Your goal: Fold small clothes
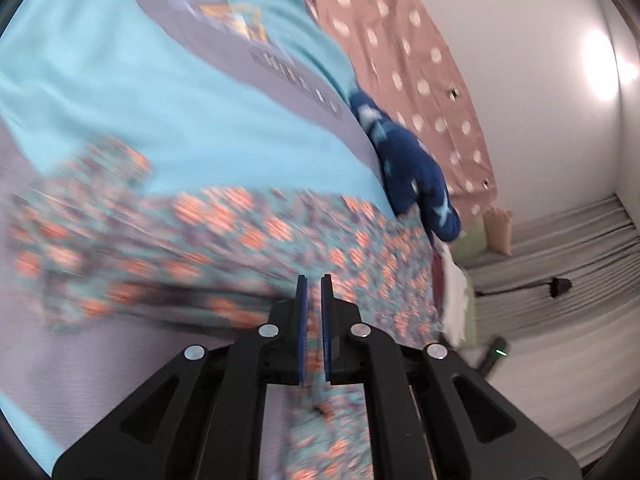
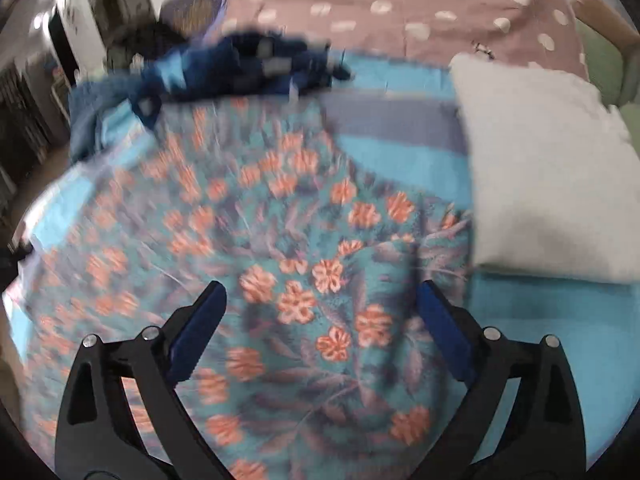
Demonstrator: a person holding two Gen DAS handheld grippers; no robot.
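A teal garment with orange flowers (image 2: 312, 280) lies spread on a blue and grey striped sheet (image 2: 560, 340). My right gripper (image 2: 320, 304) is open just above the garment, one finger on each side of a flowered patch. In the left wrist view the same floral garment (image 1: 224, 248) is blurred by motion. My left gripper (image 1: 314, 284) has its blue pads nearly together with a narrow gap. I cannot tell whether cloth is pinched between them.
A dark blue garment with pale stars (image 1: 412, 168) lies at the sheet's edge, also in the right wrist view (image 2: 256, 64). A folded white cloth (image 2: 548, 176) sits at the right. A pink dotted cover (image 2: 400, 4) lies behind. Grey curtains (image 1: 560, 280) hang beyond.
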